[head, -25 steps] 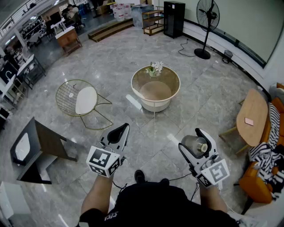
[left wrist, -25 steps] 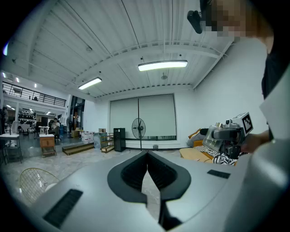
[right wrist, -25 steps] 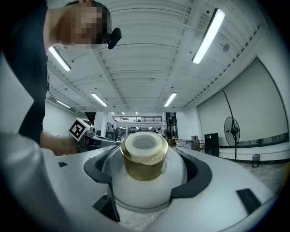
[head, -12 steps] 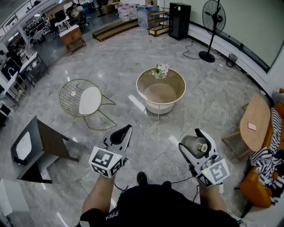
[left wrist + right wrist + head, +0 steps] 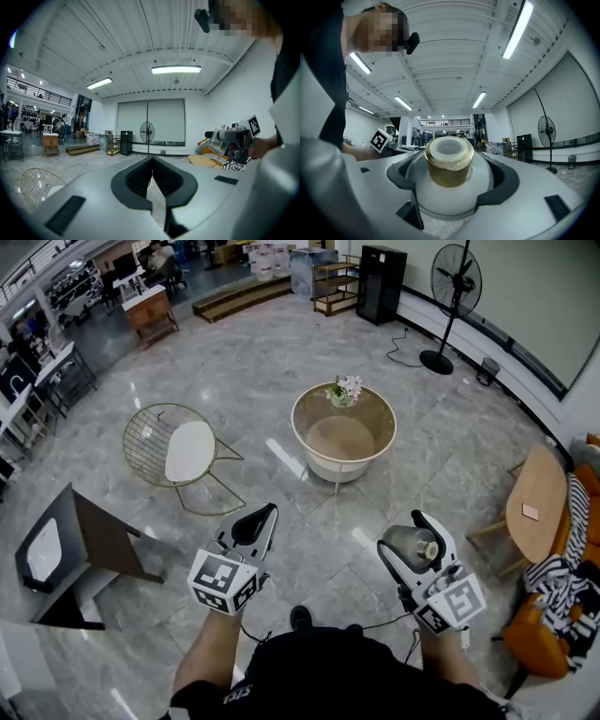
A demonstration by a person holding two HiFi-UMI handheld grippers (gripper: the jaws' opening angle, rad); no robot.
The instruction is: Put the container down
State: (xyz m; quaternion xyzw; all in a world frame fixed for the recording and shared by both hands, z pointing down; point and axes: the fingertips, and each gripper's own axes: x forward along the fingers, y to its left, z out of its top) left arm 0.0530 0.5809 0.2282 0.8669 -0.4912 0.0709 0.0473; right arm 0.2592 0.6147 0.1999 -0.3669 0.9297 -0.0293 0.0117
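The left gripper (image 5: 253,523) hangs over the floor (image 5: 281,362) with its jaws pressed together on nothing. It looks idle, probably because this task needs only one hand. Ahead, between the two grippers and well apart from both, stands a round bench (image 5: 387,442) bearing a bunch of flowers (image 5: 345,388); it seems the likeliest spot for setting something down. The right gripper (image 5: 410,538) has its jaws clamped round the body of the container (image 5: 449,185), gold-collared neck pointing forward, carried in the air. In all: two grippers, one container, one round bench.
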